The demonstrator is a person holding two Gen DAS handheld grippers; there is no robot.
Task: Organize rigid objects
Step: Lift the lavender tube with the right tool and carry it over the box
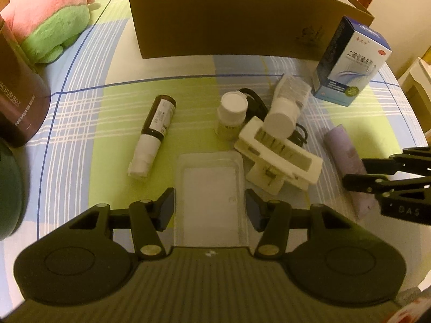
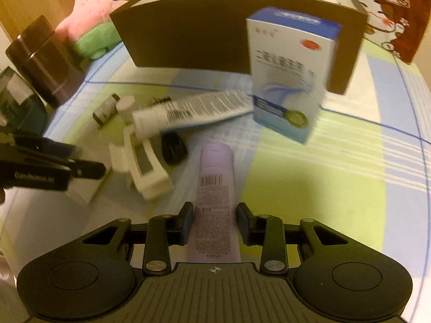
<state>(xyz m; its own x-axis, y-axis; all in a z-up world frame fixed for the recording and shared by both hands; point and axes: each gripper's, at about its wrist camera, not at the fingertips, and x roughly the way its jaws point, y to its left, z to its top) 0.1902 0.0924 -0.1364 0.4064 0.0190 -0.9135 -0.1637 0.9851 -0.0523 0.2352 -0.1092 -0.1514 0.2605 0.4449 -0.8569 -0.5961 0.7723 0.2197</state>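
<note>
Brown box [image 2: 237, 35] stands open at the table's [image 2: 350, 188] far side, likely the destination. Blue carton [image 2: 288, 75] upright before it: light, stiff, flat faces grip easily. Lilac tube [image 2: 215, 188] lies between the right claw's [image 2: 215, 223] fingers; the left pad touches, the right shows a sliver of gap, so not yet clamped. Soft, slick plastic; best taken mid-body, gently. Left claw [image 1: 210, 207] straddles a clear tray [image 1: 210, 188], jaws wide at its sides; contact unclear. Tray looks thin, flexible, slippery.

Checked tablecloth [image 1: 89, 113]: brown box [image 1: 215, 21], amber bottle [image 1: 157, 118], purple tube [image 2: 215, 177].
</note>
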